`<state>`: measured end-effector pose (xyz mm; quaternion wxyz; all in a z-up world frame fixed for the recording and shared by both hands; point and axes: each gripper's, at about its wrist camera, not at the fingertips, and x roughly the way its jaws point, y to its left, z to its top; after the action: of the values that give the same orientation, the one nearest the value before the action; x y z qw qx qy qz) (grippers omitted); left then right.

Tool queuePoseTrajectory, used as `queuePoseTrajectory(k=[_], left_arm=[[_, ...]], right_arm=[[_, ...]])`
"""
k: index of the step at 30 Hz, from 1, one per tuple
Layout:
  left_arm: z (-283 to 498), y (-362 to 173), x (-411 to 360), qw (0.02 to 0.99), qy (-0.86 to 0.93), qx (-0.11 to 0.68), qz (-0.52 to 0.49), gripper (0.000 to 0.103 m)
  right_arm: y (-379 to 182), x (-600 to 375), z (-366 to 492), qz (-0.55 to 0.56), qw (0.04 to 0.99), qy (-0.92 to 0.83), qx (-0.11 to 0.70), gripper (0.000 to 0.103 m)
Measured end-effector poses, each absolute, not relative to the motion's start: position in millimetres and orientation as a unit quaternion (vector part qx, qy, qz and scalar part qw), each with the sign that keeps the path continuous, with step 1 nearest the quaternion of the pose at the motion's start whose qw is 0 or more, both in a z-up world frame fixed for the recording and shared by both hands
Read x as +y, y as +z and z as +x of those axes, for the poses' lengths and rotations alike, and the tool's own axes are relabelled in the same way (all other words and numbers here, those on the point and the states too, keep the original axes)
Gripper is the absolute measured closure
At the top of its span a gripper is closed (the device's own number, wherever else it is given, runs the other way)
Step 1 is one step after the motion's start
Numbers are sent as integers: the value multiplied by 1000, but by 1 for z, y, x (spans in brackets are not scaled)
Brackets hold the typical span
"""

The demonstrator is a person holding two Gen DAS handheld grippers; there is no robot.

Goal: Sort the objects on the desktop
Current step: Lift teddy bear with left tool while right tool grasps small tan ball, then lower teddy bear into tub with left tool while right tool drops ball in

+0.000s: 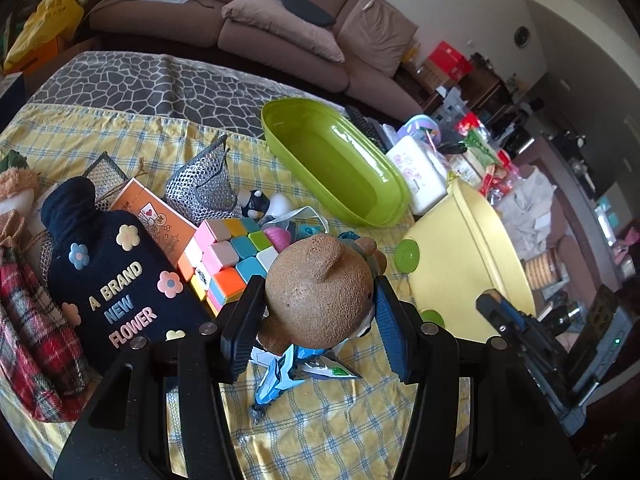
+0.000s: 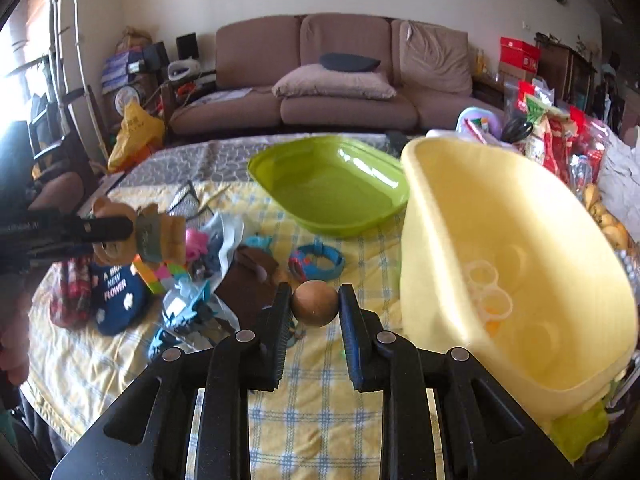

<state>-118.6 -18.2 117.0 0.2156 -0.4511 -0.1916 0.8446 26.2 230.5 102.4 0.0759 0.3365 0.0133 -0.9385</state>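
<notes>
1. Left gripper [image 1: 316, 312]: jaws partway apart and clamped on the head of a brown bear figure [image 1: 320, 288]; rough, speckled surface, rounded, one ear nub up; in the right wrist view the bear [image 2: 120, 236] hangs clear above the table clutter.
2. Right gripper [image 2: 314, 306]: jaws narrow, pads pressing both sides of a small brown ball [image 2: 314, 303]; smooth, matte, wood-like; held above the cloth.
3. Yellow tub [image 2: 500, 264]: pale plastic, deep, tipped so its mouth faces the right camera; just right of the ball; green round feet [image 1: 408, 255] show on its underside.
4. Green dish [image 1: 332, 164]: glossy oval plastic, empty, beyond the tub toward the far edge; apart from both grippers.
5. Tablecloth [image 1: 320, 432]: yellow check with blue lines, quilted; bare stretch straight under both grippers; grey cobble-print cloth [image 1: 160, 84] covers the far end.
6. Clutter to the left: pastel puzzle cube [image 1: 232, 260]; navy plush pouch [image 1: 112, 280] lettered "A BRAND NEW FLOWER"; orange card box [image 1: 156, 212]; metal mesh holder [image 1: 200, 188]; blue-white toy plane [image 1: 288, 372] lying below the bear.
7. Blue wristbands [image 2: 316, 262] lie between the ball and the green dish; right table edge crowded with packets.
</notes>
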Motion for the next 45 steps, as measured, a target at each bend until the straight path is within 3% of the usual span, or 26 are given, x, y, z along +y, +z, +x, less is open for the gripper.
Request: queuePoseTrajectory(k=[5,12,26,40,41,43,45], left_arm=[[-110,130,2,231,847,-175,-446,52],[-114,150,50,259,840,-155,-450,52],[-131,199,183,318,836,-65,-443,52],[-142,191,272,333,821,3,-464,52],[-142,191,277,333,820,9,-465,52],[-143,188,286,335,817,19,-470,52],[-148,185,294,335,811,24,-479,52]], right_arm=[[129,267,30,295,18,-955,7,80],[116,320,27,327,-39,-944,-25,80],[104,365,24,345,-52,-935,-55,80],[105,395,30,339,-51,-937,-63,79],[105,395,30,340,-52,-937,-60,78],[107,395,33,336,-61,-938,-54,60],[110,398,37,326,-58,-942,-63,52]])
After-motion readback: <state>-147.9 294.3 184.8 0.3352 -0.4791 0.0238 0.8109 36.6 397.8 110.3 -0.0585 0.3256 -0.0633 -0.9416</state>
